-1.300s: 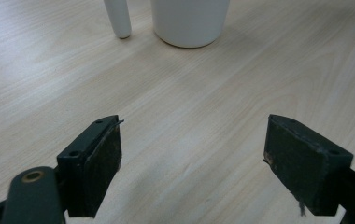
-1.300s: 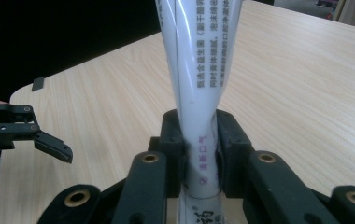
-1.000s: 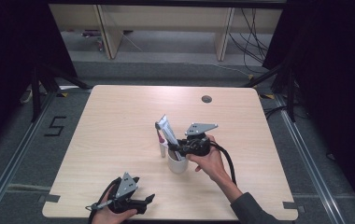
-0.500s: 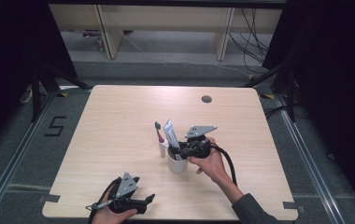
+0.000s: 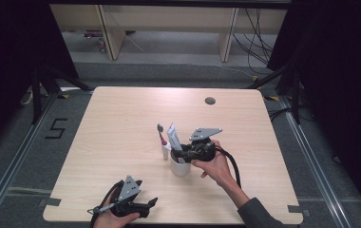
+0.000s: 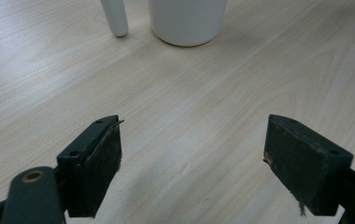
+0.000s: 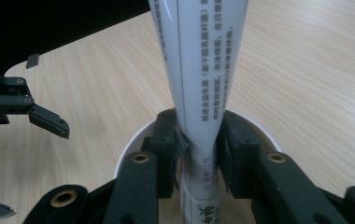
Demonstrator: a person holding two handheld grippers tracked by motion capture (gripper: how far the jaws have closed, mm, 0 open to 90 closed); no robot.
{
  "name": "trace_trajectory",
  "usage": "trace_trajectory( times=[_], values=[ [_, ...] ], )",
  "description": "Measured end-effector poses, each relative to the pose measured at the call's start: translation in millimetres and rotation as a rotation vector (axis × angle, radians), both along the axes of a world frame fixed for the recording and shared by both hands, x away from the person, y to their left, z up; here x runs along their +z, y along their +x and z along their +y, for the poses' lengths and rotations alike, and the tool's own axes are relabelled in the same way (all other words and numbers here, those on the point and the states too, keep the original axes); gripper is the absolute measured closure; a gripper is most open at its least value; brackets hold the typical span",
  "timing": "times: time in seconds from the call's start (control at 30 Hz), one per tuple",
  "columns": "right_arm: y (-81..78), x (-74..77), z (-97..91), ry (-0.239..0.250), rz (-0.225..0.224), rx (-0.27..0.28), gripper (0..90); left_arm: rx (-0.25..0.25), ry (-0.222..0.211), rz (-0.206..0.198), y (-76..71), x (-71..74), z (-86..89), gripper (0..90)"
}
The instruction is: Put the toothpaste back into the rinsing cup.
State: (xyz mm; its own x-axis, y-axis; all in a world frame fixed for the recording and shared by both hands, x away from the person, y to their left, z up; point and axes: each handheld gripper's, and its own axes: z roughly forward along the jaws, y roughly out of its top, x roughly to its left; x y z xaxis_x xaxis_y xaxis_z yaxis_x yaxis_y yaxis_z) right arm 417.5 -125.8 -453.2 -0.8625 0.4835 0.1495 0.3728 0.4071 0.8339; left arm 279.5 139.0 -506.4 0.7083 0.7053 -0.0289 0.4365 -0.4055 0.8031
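High view: right tool [image 5: 184, 153] sits over the white cup [image 5: 179, 166] mid-counter, toothpaste tube [image 5: 173, 136] standing in the cup, toothbrush [image 5: 162, 139] in a holder just left.

Left gripper view: left tool [image 6: 192, 163] wide, holding nothing, near counter [image 6: 189, 93] edge.

Right gripper view: jaws have just been opening, tube [image 7: 199, 88] between them, pads barely off. Release step; next, lift clear without tipping the tube.

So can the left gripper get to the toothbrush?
Probably yes. The left gripper is open, and bare table lies between it and the toothbrush beside the white cup. The right gripper is busy over the cup.
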Motion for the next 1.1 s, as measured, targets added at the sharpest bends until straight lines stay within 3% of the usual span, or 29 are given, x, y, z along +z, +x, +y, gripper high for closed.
trace_trajectory(
  times=[0.03, 0.07, 0.2, 0.23, 0.27, 0.33, 0.4, 0.43, 0.47, 0.57, 0.63, 0.7, 0.77, 0.8, 0.9, 0.97, 1.0, 1.03, 1.07, 1.1],
  values=[
    [-0.3, 0.6, -0.3, -0.004, -0.003, -0.001, 67.9, -0.004, 0.003, 0.001, 0.1, 0.0, 0.3, 18.8],
    [-2.9, 1.4, 0.4, 0.007, 0.032, -0.014, 66.2, 0.004, -0.005, 0.000, 0.0, -0.2, -0.4, 18.8],
    [-1.0, 2.4, -1.1, 0.008, 0.001, 0.001, 61.5, 0.003, -0.011, 0.003, 0.1, -0.4, -0.6, 18.8],
    [-2.5, 4.6, -3.0, 0.003, -0.006, -0.015, 61.0, -0.005, 0.003, 0.002, 0.1, 0.1, 0.4, 18.8],
    [-2.8, 4.8, -3.2, 0.008, -0.011, -0.019, 60.9, 0.007, -0.011, 0.002, 0.1, 0.0, -0.8, 18.8],
    [-5.0, 7.0, -5.0, 0.008, 0.018, -0.028, 60.5, 0.009, -0.012, 0.003, 0.1, -0.3, -1.2, 18.8],
    [-5.0, 7.4, -5.2, 0.017, -0.002, -0.031, 59.0, -0.003, 0.006, 0.001, 0.3, -0.2, 0.2, 18.8],
    [-5.7, 8.9, -5.9, 0.015, 0.018, -0.026, 57.9, 0.001, 0.006, 0.002, 0.4, 0.2, 0.1, 18.8],
    [-5.8, 10.2, -6.9, 0.006, -0.002, -0.030, 57.1, 0.009, -0.011, 0.002, 0.1, 0.0, -1.1, 18.8],
    [-4.9, 12.3, -9.6, 0.011, -0.009, -0.026, 56.0, -0.006, 0.004, 0.003, 0.2, 0.1, 0.7, 18.8],
    [-4.1, 13.7, -12.1, 0.014, -0.038, -0.021, 55.4, 0.005, -0.006, -0.001, 0.8, -0.4, -0.2, 18.8],
    [-4.4, 14.5, -12.8, 0.022, -0.040, -0.030, 55.4, 0.004, 0.003, 0.000, 0.8, -0.4, 0.0, 18.8],
    [-5.3, 16.2, -13.9, 0.020, -0.015, -0.025, 55.0, -0.005, 0.004, 0.003, 0.2, 0.1, 0.4, 18.8],
    [-4.8, 16.7, -14.7, 0.019, -0.034, -0.026, 55.0, 0.007, -0.011, -0.001, 0.1, -0.3, -0.8, 18.9],
    [-5.5, 18.0, -16.0, 0.028, -0.020, -0.027, 54.5, -0.002, 0.007, -0.001, 0.7, -0.1, 0.7, 18.9],
    [-8.2, 19.3, -16.4, 0.049, 0.003, -0.039, 53.8, 0.004, -0.005, -0.002, 0.6, -0.3, 0.0, 18.8],
    [-6.0, 20.4, -19.1, 0.036, -0.041, -0.031, 53.8, 0.002, 0.007, 0.001, 0.6, 0.6, 0.6, 18.8],
    [-7.0, 20.9, -19.5, 0.050, -0.015, -0.032, 53.6, 0.000, 0.007, 0.002, 0.7, 0.6, 0.6, 18.8],
    [-5.9, 21.3, -21.1, 0.052, -0.033, -0.025, 53.2, 0.003, -0.008, 0.001, 0.4, -0.5, -0.3, 18.8],
    [-6.9, 22.6, -23.2, 0.049, -0.034, -0.046, 53.0, -0.006, 0.005, 0.003, 0.2, 0.0, 0.7, 18.8]
  ],
)
